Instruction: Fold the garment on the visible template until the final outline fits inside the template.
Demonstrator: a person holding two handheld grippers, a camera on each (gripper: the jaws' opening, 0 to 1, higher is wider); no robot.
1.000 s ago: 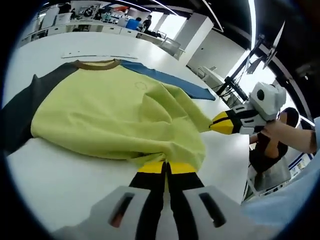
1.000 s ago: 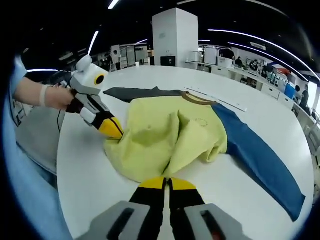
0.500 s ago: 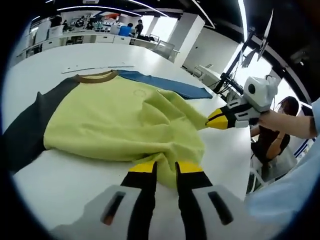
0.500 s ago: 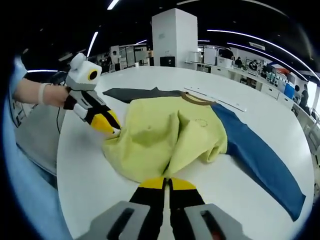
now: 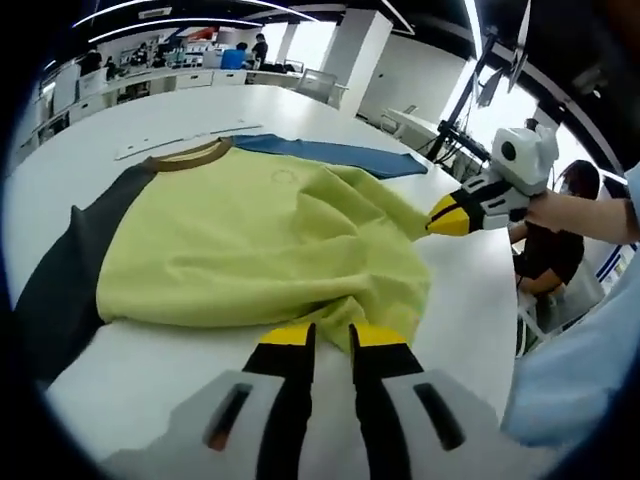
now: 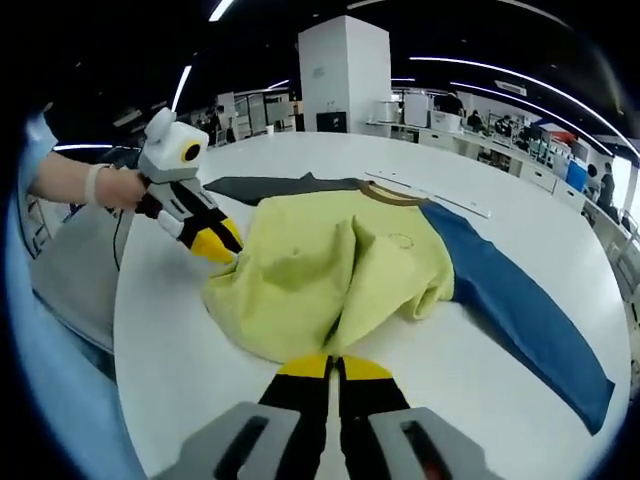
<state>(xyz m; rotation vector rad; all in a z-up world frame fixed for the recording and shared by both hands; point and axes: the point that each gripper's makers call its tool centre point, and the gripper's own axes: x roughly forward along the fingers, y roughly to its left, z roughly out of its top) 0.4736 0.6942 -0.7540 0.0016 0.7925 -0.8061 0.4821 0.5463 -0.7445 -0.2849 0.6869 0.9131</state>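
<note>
On a wide white bench (image 6: 180, 330) lies the shirt (image 5: 250, 240), yellow-green in the body, with one dark sleeve (image 5: 55, 295), one blue sleeve (image 6: 520, 310) and a brown collar (image 5: 185, 156). Its near hem is bunched into folds. A pale strip (image 6: 430, 197), perhaps the template's edge, lies just beyond the collar. The left gripper (image 5: 330, 337) has its jaws slightly apart at the hem, holding nothing. The right gripper (image 6: 333, 365) has its jaws closed on a fold of the shirt; in the left gripper view its yellow tip meets the cloth. Behind stretch an open workroom with a white pillar (image 6: 345, 75), ceiling light strips, further desks and distant people.
</note>
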